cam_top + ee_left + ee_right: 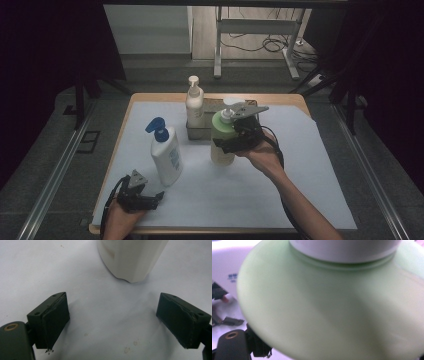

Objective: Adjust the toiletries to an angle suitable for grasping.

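A pale green pump bottle (221, 136) is held upright a little above the table, with my right gripper (229, 145) shut on its body from the right side. In the right gripper view its green shoulder (332, 310) sits right in front of the camera and hides the jaws' tips. A white bottle with a blue pump (167, 156) stands left of centre. My left gripper (154, 199) rests low at the front left, open, pointing at that bottle's base (130, 260). Nothing is between its pads (55, 320).
A cream bottle with a white pump (194, 104) stands in a small metal holder (199, 132) at the back, just behind the green bottle. White paper (300, 175) covers the wooden table. Dark curtains and stands surround it.
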